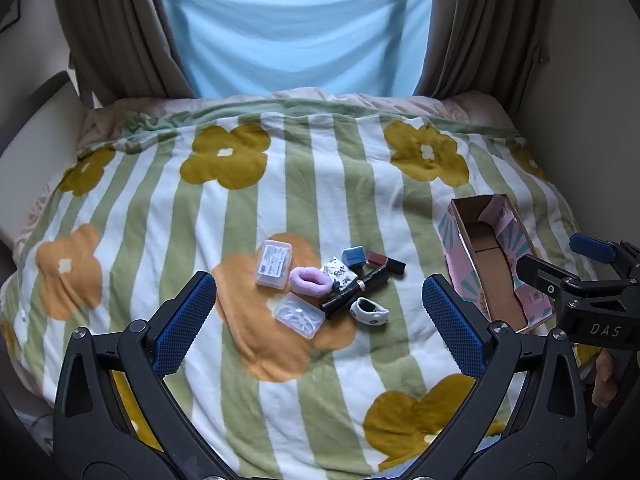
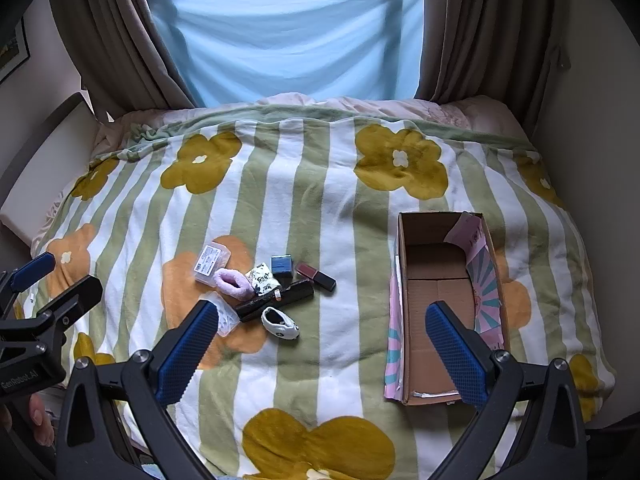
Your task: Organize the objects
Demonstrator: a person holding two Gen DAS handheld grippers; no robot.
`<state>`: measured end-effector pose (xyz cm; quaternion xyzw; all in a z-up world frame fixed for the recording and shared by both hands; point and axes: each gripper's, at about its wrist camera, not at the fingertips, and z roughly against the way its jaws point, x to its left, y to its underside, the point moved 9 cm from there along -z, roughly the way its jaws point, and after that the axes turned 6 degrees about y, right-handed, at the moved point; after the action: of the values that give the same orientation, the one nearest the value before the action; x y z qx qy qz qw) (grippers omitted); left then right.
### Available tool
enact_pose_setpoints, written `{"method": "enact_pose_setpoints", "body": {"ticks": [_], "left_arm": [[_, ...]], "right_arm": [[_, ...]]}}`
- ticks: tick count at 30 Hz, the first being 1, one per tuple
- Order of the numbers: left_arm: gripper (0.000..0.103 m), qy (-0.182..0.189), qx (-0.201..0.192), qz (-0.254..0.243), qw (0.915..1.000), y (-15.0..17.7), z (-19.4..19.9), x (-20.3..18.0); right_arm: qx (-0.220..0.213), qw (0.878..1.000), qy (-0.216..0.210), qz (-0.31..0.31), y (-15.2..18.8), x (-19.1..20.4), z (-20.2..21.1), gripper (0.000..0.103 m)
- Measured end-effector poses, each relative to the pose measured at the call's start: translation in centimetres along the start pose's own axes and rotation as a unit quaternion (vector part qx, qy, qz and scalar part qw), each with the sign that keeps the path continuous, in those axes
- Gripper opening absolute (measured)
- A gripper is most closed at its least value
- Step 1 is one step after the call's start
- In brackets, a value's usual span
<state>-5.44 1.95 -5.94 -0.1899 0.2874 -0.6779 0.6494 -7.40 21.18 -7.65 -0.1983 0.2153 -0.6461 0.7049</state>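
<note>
Left gripper (image 1: 320, 316) hangs wide open and empty, the pile of small things (image 1: 326, 286) on the bed (image 1: 280, 184) just ahead of it. Right gripper (image 2: 322, 344) is equally open, empty; pile ahead-left, cardboard box (image 2: 440, 280) lengthwise ahead-right, nearer it.

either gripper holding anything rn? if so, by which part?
Nothing held. Left gripper and right gripper are both open and empty, above the blanket.
</note>
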Motion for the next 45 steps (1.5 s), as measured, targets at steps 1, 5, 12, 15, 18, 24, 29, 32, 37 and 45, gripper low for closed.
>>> {"method": "enact_pose_setpoints", "body": {"ticks": [1,5,12,15,18,24,29,32,37,45], "left_arm": [[0.102,-0.001,-0.001,0.0,1.0,-0.02,0.02,0.01],[0.102,-0.001,-0.001,0.001,1.0,-0.06,0.04,0.08],[0.102,-0.001,-0.001,0.001,1.0,-0.07,0.05,0.09],[0.102,-0.002,-0.001,0.001,1.0,-0.11,0.06,0.12],[0.102,-0.003,-0.001,0.002,1.0,-0.14,0.05,0.2],[0.102,-0.004,-0.003,0.004,1.0,-0.21,0.1,0.28],[0.102,-0.012,-0.004,0.014,0.9998,-0.26,0.23,0.52],[0.102,-0.011,-0.004,0.015,0.9998,-0.26,0.22,0.57],[0.102,-0.008,-0.004,0.02,0.9998,-0.08,0.46,0.59],[0.102,-0.008,-0.005,0.021,0.9997,-0.04,0.52,0.7]], "right_arm": [[0.0,1.0,0.0,-0.001,0.02,-0.07,0.0,0.103],[0.001,1.0,-0.001,-0.001,0.0,-0.05,-0.02,0.103],[-0.001,1.0,-0.006,-0.001,-0.03,0.2,0.13,0.103],[-0.001,1.0,-0.007,-0.002,-0.03,0.18,0.13,0.103],[-0.002,1.0,-0.009,-0.001,-0.03,0.27,0.13,0.103],[-0.006,1.0,-0.012,0.0,0.0,0.32,0.44,0.103],[-0.006,1.0,-0.012,0.0,-0.03,0.31,0.51,0.103],[-0.006,1.0,-0.012,0.0,-0.01,0.37,0.52,0.103],[-0.006,1.0,-0.017,-0.002,0.1,0.54,0.67,0.103],[-0.007,1.0,-0.016,0.001,0.18,0.58,0.73,0.103]]}}
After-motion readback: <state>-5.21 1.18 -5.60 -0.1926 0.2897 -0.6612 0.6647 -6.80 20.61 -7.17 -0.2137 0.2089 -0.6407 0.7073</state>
